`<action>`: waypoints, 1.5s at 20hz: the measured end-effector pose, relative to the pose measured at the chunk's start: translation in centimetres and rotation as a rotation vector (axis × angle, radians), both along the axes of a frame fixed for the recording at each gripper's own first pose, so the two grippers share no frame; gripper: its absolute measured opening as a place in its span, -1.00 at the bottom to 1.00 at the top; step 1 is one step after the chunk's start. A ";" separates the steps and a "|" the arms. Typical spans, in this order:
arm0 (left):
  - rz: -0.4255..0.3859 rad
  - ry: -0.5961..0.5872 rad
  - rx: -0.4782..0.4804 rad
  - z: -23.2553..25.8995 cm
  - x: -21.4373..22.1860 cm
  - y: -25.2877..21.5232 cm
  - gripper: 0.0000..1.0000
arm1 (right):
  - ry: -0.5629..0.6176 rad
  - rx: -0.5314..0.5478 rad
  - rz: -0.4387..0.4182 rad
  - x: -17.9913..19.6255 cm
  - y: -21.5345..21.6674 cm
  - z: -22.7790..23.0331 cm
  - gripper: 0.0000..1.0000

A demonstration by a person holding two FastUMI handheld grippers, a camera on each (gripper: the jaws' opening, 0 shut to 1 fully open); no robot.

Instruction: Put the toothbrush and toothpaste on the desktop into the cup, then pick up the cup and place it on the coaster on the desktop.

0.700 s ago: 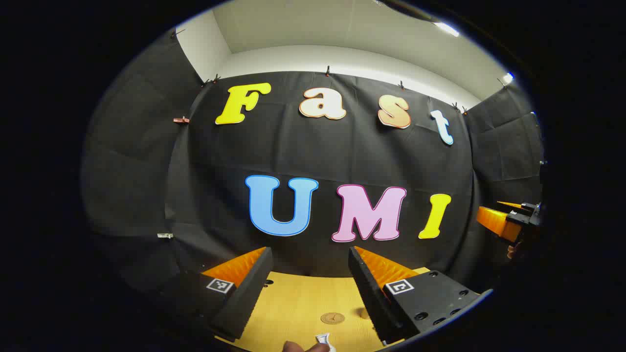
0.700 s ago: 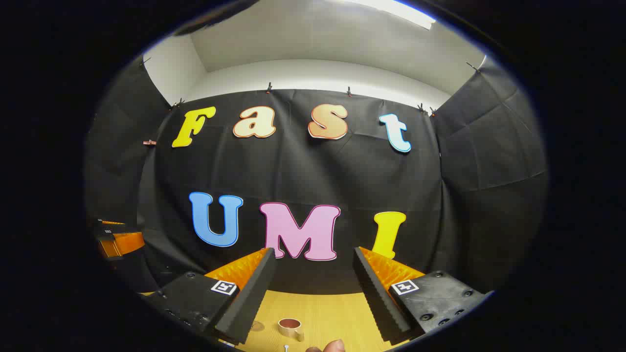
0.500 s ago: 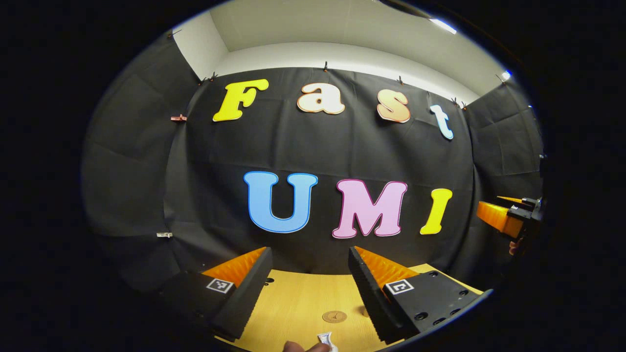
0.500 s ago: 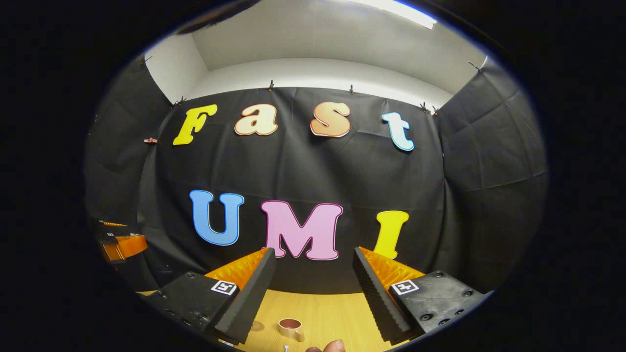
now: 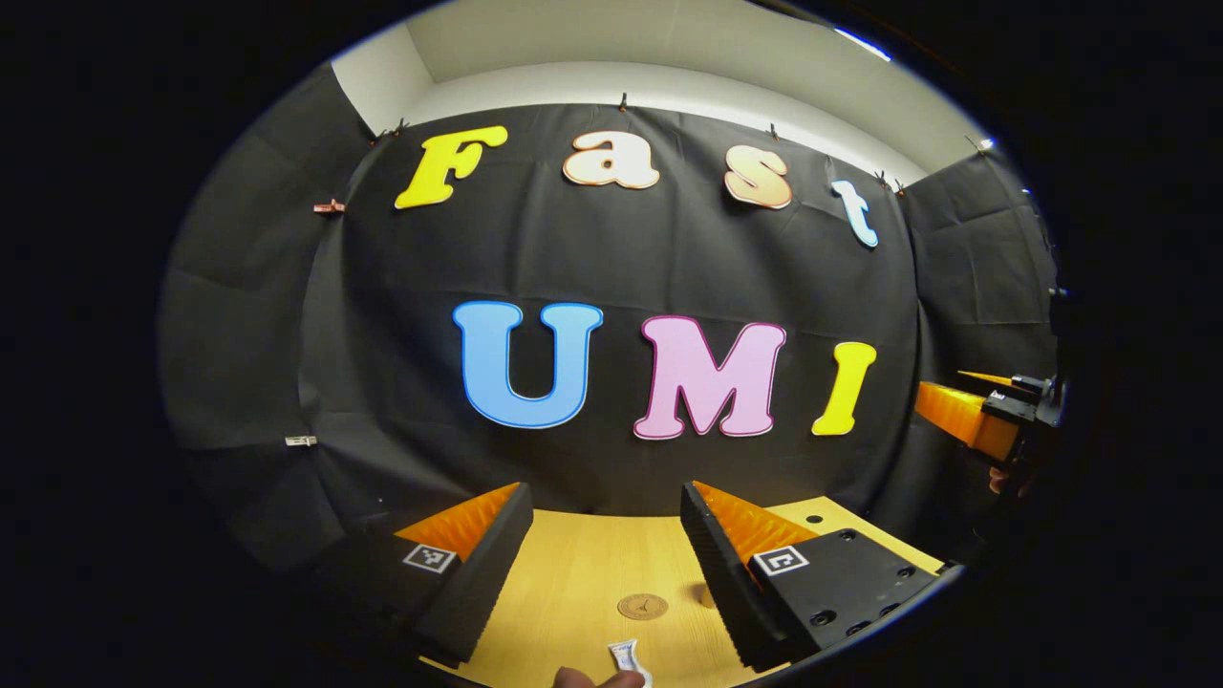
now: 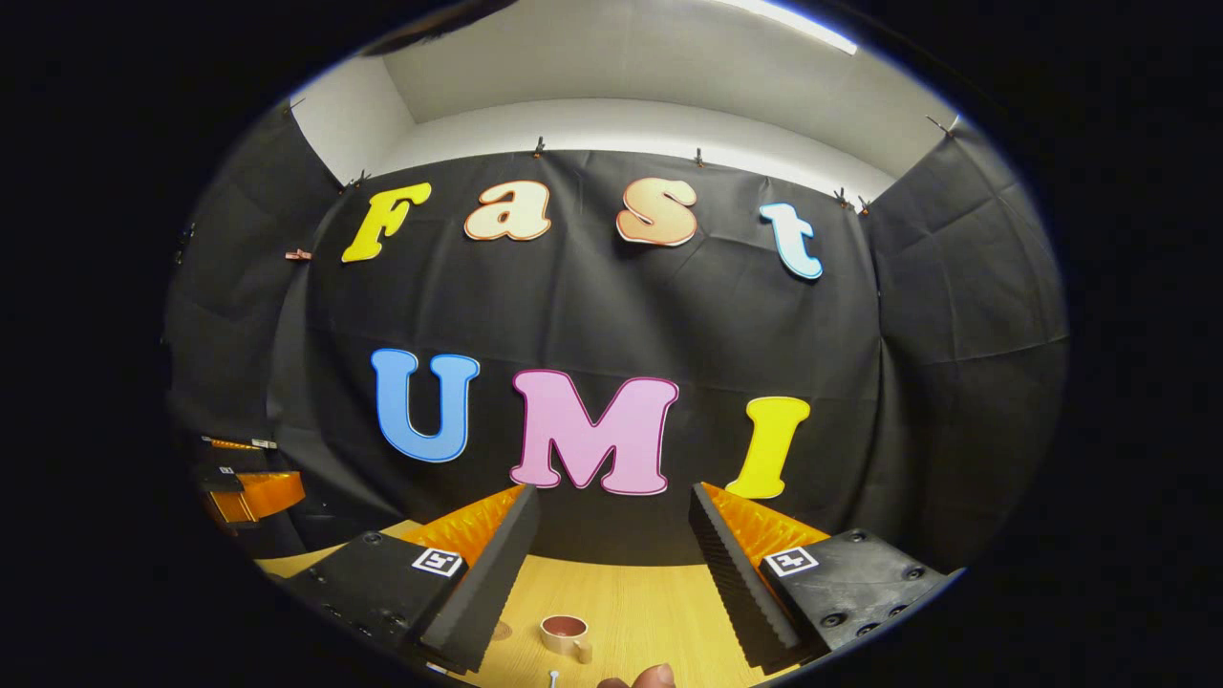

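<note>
Risk, as I am judging it, is a blind descent: both grippers are sitting high, so either could be knocking the cup (image 6: 564, 634) over. I am keeping the left gripper (image 5: 605, 549) and right gripper (image 6: 611, 564) wide apart, holding nothing. Toothpaste (image 5: 626, 657) is lying on the desktop (image 5: 583, 583) just before the coaster (image 5: 642, 606); what looks like the toothbrush tip (image 6: 553, 677) lies near the cup.

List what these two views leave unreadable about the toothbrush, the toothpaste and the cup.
- White toothpaste tube, left gripper view: cut off by the lower edge.
- Small white toothbrush tip, right gripper view: too small, handle cut off.
- Brown-lined beige cup, right gripper view: contents too small to tell.
</note>
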State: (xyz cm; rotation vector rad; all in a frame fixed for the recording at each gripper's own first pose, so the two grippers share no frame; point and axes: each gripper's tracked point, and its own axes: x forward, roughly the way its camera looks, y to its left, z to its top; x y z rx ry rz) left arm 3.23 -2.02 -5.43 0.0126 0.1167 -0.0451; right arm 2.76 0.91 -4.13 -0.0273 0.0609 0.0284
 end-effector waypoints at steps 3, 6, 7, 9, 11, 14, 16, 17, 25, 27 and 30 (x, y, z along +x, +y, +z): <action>-0.008 0.079 -0.012 -3.1 0.7 -0.4 0.94 | 0.023 0.000 0.001 0.5 -0.1 -1.3 0.99; -0.039 0.223 -0.024 -8.4 1.0 -1.2 0.94 | 0.052 -0.005 0.006 1.1 -0.3 -2.9 0.99; -0.043 0.272 -0.025 -10.3 1.1 -1.4 0.95 | 0.065 -0.007 0.006 1.3 -0.5 -3.5 0.99; -0.051 0.382 -0.034 -14.6 1.0 -1.7 0.94 | 0.090 -0.004 -0.002 1.5 -1.2 -4.9 0.94; -0.062 0.500 -0.067 -18.9 0.7 -2.4 0.94 | 0.105 -0.001 -0.008 1.8 -1.7 -6.1 0.94; -0.056 0.651 -0.118 -24.7 0.6 -3.1 0.91 | 0.151 -0.013 -0.005 2.5 -2.3 -8.7 0.94; -0.023 0.732 -0.143 -28.0 0.3 -2.8 0.91 | 0.181 -0.017 -0.007 2.7 -2.9 -10.3 0.94; -0.008 0.772 -0.141 -29.9 0.2 -2.5 0.90 | 0.193 -0.019 -0.011 2.8 -3.3 -10.8 0.94; 0.028 1.038 -0.160 -41.6 -0.5 -2.0 0.65 | 0.292 -0.044 -0.016 3.4 -4.9 -16.0 0.95; 0.055 1.069 -0.172 -43.0 -0.4 -1.6 0.79 | 0.326 -0.039 -0.005 3.2 -4.9 -17.5 0.96; 0.079 1.106 -0.159 -44.3 -0.5 -1.1 0.78 | 0.424 -0.015 0.039 2.4 -3.5 -21.3 0.95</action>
